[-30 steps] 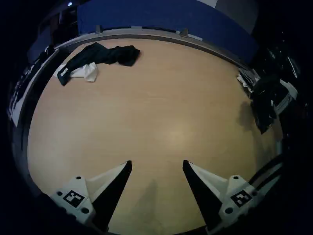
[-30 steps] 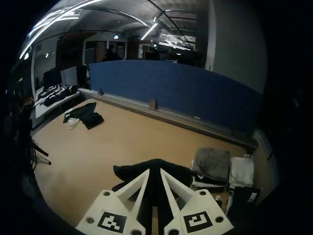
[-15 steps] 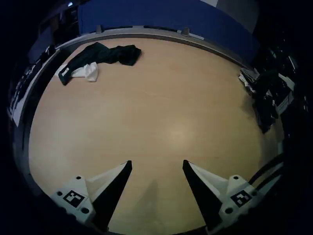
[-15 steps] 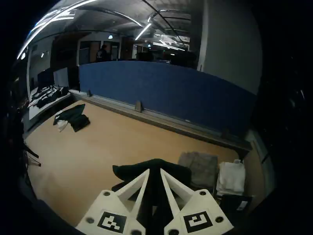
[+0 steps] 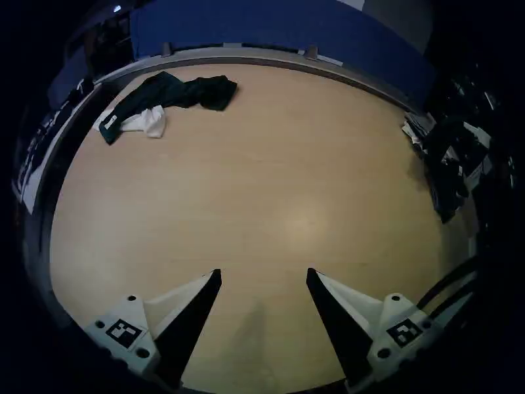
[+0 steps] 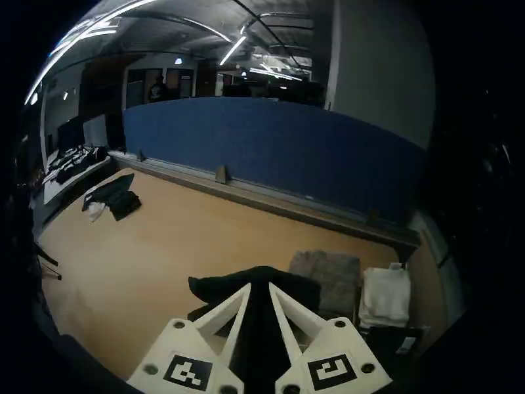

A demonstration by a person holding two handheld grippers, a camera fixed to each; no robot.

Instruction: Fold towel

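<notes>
My right gripper [image 6: 260,286] is shut on a dark towel [image 6: 223,287], whose cloth bunches up around and past the fingertips above the wooden table [image 6: 177,243]. In the left gripper view, my left gripper [image 5: 263,274] stands open over the bare wooden table [image 5: 262,171], nothing between its fingers. Far off at the right table edge hangs dark cloth [image 5: 446,177], and it is too dim to tell more about it.
A dark garment with a white piece [image 5: 164,98] lies at the far left of the table, also seen as a small heap [image 6: 111,197]. A folded grey towel [image 6: 328,276] and a folded white one [image 6: 387,295] sit to the right. A blue partition [image 6: 275,157] runs along the far edge.
The right gripper view has swung to the right with the towel still held; the folded towels and far heap shift left in it. The left gripper has barely moved.
</notes>
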